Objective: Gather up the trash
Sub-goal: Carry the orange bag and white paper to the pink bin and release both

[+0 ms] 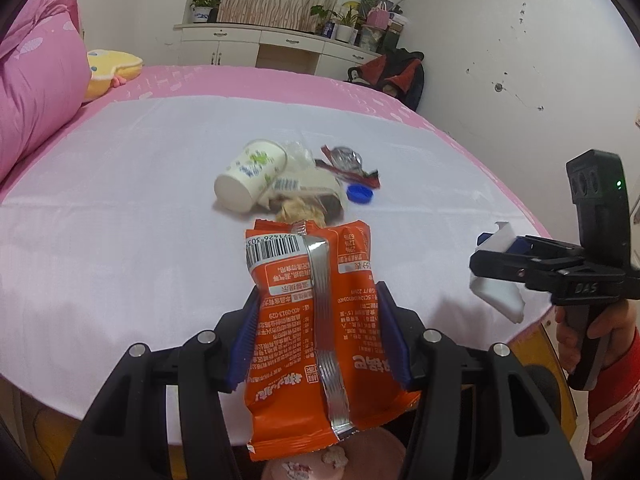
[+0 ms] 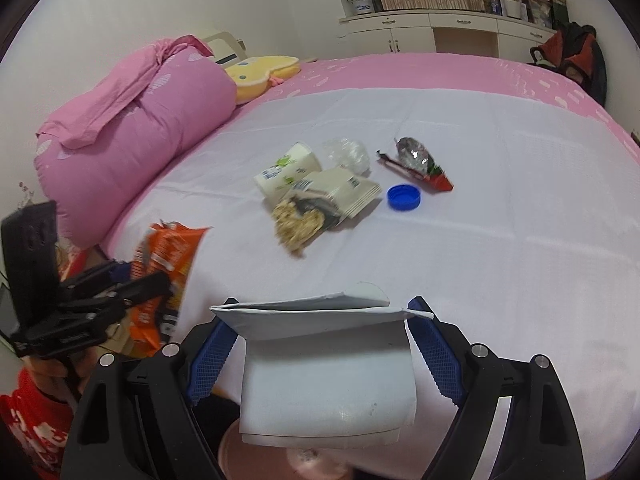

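My left gripper (image 1: 316, 300) is shut on an orange snack wrapper (image 1: 316, 320) and holds it above the near edge of the bed; the wrapper also shows in the right wrist view (image 2: 168, 264). My right gripper (image 2: 324, 320) is shut on a folded white paper (image 2: 328, 376), which also shows at the right of the left wrist view (image 1: 500, 292). More trash lies in a pile mid-bed: a tipped paper cup (image 2: 286, 172), a torn food packet with crumbs (image 2: 320, 204), crumpled clear plastic (image 2: 348, 154), a blue bottle cap (image 2: 404, 197) and a foil wrapper (image 2: 416, 162).
A white sheet (image 2: 500, 240) covers the pink bed. A rolled pink quilt (image 2: 128, 144) and a yellow plush pillow (image 2: 260, 74) lie at the left. A pink round object (image 1: 320, 460) sits below the bed edge under both grippers. White cabinets (image 1: 280, 46) stand at the back.
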The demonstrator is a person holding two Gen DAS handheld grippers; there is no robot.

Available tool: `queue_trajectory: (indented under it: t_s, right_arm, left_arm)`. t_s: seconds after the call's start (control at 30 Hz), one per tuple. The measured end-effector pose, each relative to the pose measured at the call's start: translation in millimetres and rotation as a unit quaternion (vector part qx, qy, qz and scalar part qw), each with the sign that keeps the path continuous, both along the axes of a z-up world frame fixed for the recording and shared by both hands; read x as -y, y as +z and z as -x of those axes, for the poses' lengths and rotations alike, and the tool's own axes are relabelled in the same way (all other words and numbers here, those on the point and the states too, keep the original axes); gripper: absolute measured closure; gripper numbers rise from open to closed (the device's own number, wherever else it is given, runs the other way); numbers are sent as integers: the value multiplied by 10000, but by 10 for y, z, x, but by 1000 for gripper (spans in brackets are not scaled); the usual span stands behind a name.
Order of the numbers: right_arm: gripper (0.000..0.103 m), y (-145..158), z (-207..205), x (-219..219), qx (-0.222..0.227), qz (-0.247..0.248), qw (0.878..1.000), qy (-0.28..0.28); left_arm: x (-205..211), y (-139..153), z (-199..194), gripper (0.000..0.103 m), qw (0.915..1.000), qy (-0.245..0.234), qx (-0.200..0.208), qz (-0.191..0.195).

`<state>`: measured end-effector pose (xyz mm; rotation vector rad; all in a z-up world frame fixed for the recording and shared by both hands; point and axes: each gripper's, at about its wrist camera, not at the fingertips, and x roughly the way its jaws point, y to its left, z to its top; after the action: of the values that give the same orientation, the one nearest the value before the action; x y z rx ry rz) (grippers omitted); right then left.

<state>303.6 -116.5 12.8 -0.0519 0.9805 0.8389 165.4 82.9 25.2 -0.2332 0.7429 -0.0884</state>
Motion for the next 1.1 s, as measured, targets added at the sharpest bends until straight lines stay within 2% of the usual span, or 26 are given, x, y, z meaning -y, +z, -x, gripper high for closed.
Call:
queue_trajectory:
  t_s: [0.23,0.43,0.73,1.1]
  right_arm:
    - [17,-107,378,112,-305,-175,9994,-21]
    - [17,-329,670,174,-605,-235,9979,-15]
    - [17,-670,942,247,-1021,-270,9944,-47]
    - [17,-1130,1190,240,-1523,-123,9882,-67]
  left_arm:
    - [123,-198,322,49,9997,-68,-180,116]
    - [224,-397,546,49,9992,-125,-354,132]
    - [291,-706,823,49,9970,-134,-679,333]
    - [388,-1182,984,49,9912,-204,-1240,427]
